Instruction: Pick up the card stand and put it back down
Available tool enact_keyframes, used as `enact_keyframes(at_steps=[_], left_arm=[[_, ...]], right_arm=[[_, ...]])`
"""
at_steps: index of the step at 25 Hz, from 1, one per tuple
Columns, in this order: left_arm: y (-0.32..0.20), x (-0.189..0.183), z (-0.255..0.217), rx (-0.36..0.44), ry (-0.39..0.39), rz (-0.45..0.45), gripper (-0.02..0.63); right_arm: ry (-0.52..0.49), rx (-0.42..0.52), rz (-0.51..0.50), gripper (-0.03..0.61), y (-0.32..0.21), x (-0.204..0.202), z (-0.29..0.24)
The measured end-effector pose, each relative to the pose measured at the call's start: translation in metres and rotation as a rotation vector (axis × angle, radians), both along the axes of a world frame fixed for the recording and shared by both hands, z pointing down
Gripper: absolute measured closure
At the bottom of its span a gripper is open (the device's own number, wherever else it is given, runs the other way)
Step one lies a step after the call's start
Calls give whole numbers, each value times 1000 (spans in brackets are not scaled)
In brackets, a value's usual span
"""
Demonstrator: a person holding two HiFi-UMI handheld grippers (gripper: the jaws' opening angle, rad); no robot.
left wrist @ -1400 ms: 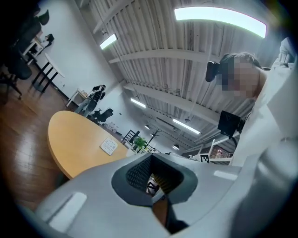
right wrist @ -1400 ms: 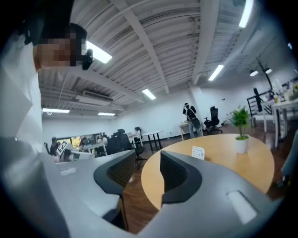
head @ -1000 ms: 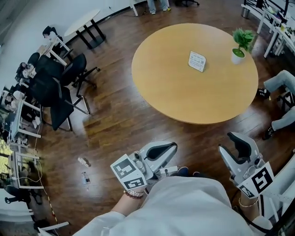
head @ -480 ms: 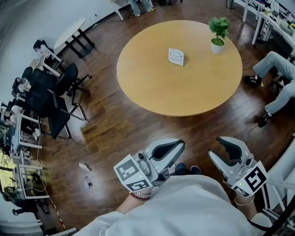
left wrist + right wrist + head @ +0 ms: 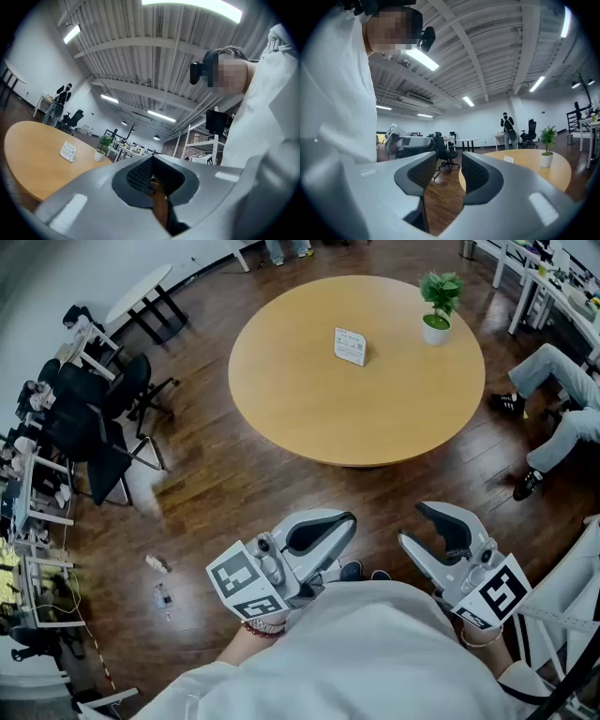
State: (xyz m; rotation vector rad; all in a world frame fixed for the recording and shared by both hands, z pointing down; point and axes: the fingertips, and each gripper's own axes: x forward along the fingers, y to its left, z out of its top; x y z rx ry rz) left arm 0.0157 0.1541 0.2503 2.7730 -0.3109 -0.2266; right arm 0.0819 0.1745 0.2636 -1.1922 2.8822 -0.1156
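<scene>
The white card stand (image 5: 350,346) is upright on the far half of the round wooden table (image 5: 356,418); it also shows small in the left gripper view (image 5: 68,151) and the right gripper view (image 5: 508,159). Both grippers are held low near my body, well short of the table and over the floor. My left gripper (image 5: 309,535) has its jaws almost together, with only a thin wedge of floor showing between them (image 5: 151,161). A narrow gap stands between the jaws of my right gripper (image 5: 441,531), which holds nothing (image 5: 449,164).
A small potted plant (image 5: 438,306) in a white pot stands on the table, right of the card stand. Black office chairs (image 5: 103,418) and desks line the left. A seated person's legs (image 5: 558,399) are to the table's right. Small litter (image 5: 157,565) lies on the wooden floor.
The table and card stand have slid left and a little up in the head view. Both grippers have shifted slightly left, still held low; neither has taken hold of anything.
</scene>
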Motion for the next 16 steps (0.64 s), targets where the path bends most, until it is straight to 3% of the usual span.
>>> enact_keyframes(at_steps=[9, 16], left_arm=[[10, 24, 10, 96, -112, 79, 618], [24, 26, 11, 88, -125, 117, 618]], right_arm=[[-45, 2, -26, 419, -8, 3, -7], [-30, -36, -13, 419, -3, 0, -1]])
